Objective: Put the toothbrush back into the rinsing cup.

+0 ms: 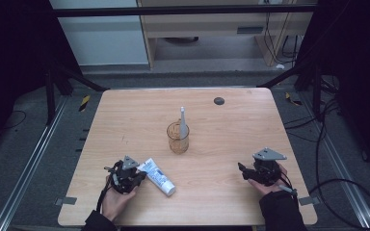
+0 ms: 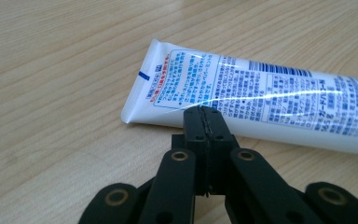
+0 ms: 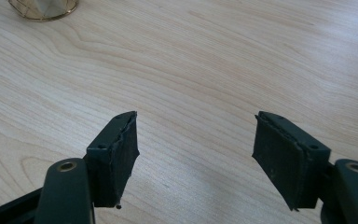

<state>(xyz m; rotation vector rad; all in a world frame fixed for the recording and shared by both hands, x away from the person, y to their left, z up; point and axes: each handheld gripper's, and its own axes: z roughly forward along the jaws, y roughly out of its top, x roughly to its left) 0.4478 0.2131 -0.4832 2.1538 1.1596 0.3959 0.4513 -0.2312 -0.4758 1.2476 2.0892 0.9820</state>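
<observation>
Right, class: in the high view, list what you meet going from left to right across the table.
Left claw → white tube → amber glass cup with a grey stick standing in it → dark round spot → right claw.

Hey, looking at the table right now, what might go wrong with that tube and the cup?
The left tool is shut with its tips against the toothpaste tube; a push may slide or roll the tube instead of gripping it. The amber cup holds a tall, upright toothbrush, so a careless pass nearby may tip it.
</observation>
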